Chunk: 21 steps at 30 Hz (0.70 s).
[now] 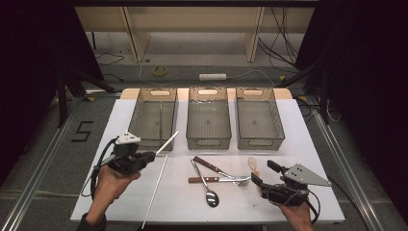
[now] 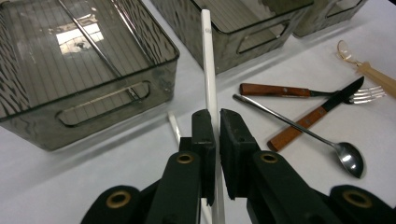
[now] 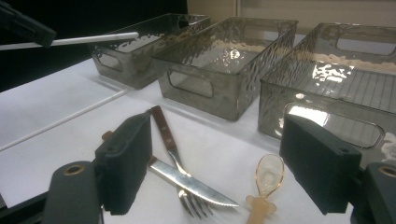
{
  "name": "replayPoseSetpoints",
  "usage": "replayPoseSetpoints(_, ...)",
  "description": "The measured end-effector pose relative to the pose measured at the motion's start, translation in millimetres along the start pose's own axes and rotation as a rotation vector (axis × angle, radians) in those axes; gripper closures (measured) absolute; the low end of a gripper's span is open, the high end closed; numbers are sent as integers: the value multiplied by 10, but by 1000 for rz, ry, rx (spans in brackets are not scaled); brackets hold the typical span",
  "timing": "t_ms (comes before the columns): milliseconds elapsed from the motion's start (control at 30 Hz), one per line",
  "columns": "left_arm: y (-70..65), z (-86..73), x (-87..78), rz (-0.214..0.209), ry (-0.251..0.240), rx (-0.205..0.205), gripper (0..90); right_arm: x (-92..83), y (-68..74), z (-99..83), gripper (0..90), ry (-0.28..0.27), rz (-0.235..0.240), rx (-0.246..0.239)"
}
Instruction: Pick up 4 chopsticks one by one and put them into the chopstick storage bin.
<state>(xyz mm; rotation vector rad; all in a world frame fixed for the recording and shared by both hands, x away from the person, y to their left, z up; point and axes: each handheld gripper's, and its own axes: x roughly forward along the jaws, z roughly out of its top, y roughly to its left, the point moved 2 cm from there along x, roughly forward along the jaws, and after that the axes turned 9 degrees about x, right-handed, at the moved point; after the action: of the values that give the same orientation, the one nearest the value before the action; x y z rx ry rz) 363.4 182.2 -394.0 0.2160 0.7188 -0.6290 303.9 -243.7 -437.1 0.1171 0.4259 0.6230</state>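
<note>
Held thing: white chopstick (image 2: 208, 65), clamped between the left gripper's (image 2: 217, 123) jaws.
Long axis: runs straight up the left gripper view's centre; its tip overhangs the left bin's (image 1: 153, 118) near right corner, left of centre in the high view.
Second chopstick (image 1: 156, 185): flat on the table, lower centre-left.
Right gripper (image 1: 262, 173): jaws wide, empty, near the knife (image 3: 196, 184).

This looks like a lab recording space, not a home. The white table (image 1: 298, 144) stands on a grey floor between black curtains (image 1: 29, 57), with loose cables (image 1: 284, 33) (and a cable coil (image 1: 160, 70)) behind, and a taped number (image 1: 82, 131) beside it.
</note>
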Motion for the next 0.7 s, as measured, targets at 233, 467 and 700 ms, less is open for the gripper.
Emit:
replayPoseSetpoints(233, 209, 117, 95, 27, -18, -26, 843, 0, -6, -2, 263, -1, 0, 3)
replayPoseSetpoints(467, 454, 198, 230, 53, -30, -58, 843, -6, -3, 1, 262, -4, 3, 1)
replayPoseSetpoints(700, 681, 297, 334, 76, -47, -96, 843, -5, -12, 0, 263, -4, 3, 4)
